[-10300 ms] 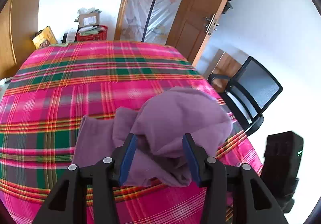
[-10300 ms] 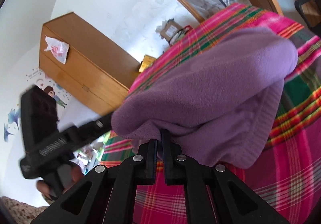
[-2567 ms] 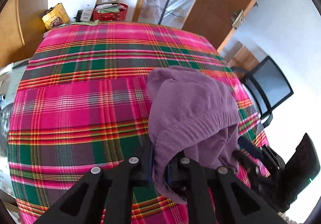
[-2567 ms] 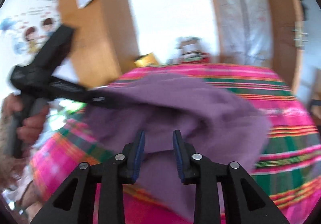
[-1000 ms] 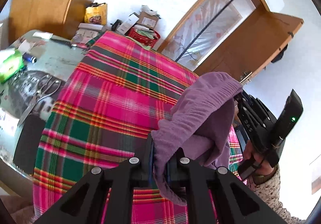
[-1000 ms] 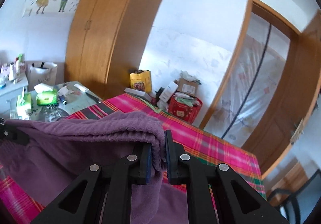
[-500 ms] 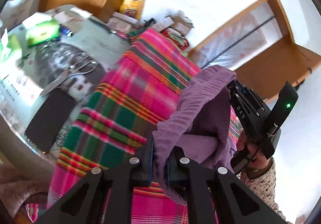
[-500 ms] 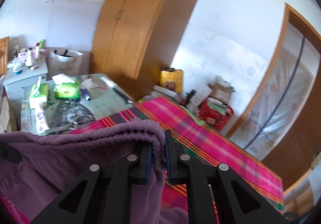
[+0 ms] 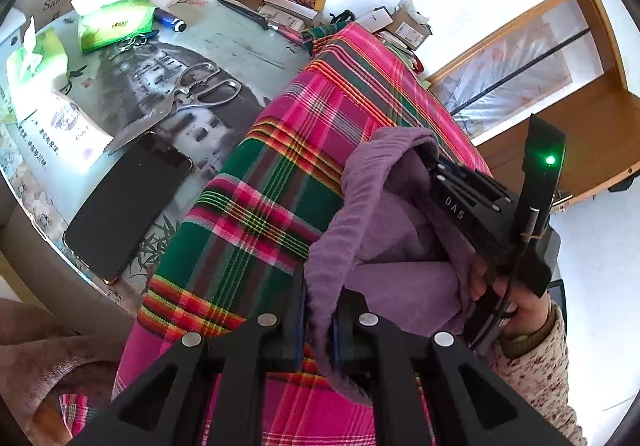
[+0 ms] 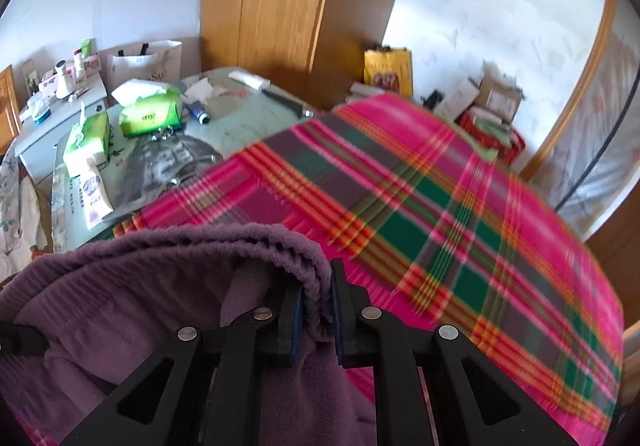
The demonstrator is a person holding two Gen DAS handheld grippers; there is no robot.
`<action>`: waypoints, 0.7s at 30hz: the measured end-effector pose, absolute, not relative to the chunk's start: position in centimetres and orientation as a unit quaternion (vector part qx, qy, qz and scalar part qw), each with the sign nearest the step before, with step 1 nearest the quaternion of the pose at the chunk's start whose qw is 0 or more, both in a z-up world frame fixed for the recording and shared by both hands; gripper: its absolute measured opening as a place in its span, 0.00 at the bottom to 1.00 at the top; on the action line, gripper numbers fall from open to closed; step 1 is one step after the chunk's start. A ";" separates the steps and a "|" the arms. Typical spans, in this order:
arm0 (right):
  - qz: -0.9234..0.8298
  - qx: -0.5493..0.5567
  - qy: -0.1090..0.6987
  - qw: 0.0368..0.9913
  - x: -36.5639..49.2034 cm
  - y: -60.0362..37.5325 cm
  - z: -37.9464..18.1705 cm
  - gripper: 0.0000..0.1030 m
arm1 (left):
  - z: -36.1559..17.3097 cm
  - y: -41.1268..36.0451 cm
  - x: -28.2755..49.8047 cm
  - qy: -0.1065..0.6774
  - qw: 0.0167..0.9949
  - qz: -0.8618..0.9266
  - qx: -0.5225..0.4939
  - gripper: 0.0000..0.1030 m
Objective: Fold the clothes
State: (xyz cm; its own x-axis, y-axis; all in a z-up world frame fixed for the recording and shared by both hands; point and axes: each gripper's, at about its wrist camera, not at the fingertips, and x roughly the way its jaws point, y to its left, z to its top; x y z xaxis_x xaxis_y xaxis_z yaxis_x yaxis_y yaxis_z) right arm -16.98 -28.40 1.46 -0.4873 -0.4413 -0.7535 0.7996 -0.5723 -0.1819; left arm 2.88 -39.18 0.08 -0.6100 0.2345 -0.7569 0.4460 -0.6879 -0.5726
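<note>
Holding the purple fleece garment (image 9: 400, 278) aloft over the plaid tablecloth (image 9: 280, 182), we pinch its hem in both the left gripper (image 9: 318, 310) and right gripper (image 10: 316, 310) (jaws clamped on cloth), with no fold laid down.

Purple garment (image 9: 392, 246) went from a heap on the plaid cloth (image 9: 280, 174) w/ only the right gripper (image 10: 316, 302) pinching it, to lifted, edge stretched btwn both. Left gripper (image 9: 318, 310) clamped on too. Both views swung left twd the glass-topped table (image 9: 224, 42).
</note>
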 end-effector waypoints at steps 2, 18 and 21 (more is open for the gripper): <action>-0.813 0.355 0.271 0.374 -16.9 -28.7 1.1 0.15 | -0.3 -39.2 2.9 0.393 0.069 -0.803 0.443 0.10; -0.830 0.357 0.236 0.358 -13.8 -14.5 6.6 0.27 | 1.0 -35.8 3.8 0.330 0.104 -0.815 0.464 0.13; -0.846 0.351 0.209 0.343 -13.4 -9.9 7.4 0.27 | 2.0 -35.0 4.6 0.320 0.110 -0.822 0.457 0.19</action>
